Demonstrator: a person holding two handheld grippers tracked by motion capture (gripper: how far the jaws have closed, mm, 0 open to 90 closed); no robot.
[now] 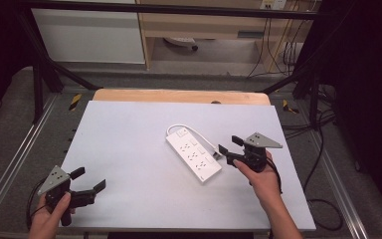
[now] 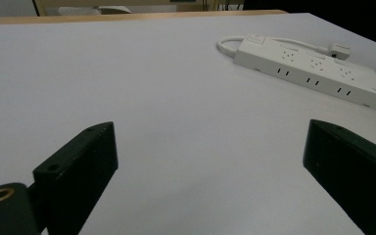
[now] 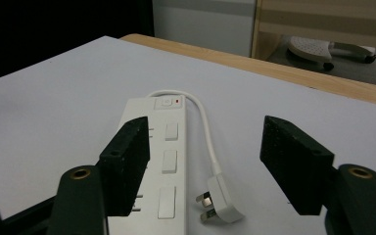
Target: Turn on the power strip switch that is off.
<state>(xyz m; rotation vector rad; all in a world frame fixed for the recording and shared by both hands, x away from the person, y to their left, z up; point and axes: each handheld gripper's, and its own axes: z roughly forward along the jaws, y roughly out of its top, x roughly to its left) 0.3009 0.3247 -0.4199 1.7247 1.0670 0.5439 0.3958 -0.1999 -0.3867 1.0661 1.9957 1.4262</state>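
A white power strip (image 1: 194, 153) lies at an angle near the middle of the white table, its cable looping off the far end back to a white plug (image 1: 216, 156) beside it. My right gripper (image 1: 230, 145) hovers open just right of the strip. In the right gripper view the plug (image 3: 219, 199) lies on the table between the jaws, with the strip (image 3: 159, 161) behind the left jaw. My left gripper (image 1: 88, 180) is open near the table's front left corner, holding nothing. The left gripper view shows the strip (image 2: 309, 68) far off to the upper right.
The white table top (image 1: 129, 149) has a wooden edge (image 1: 179, 95) at the back. Black frame bars and cables stand around the table. A cabinet and a wooden shelf unit are behind it.
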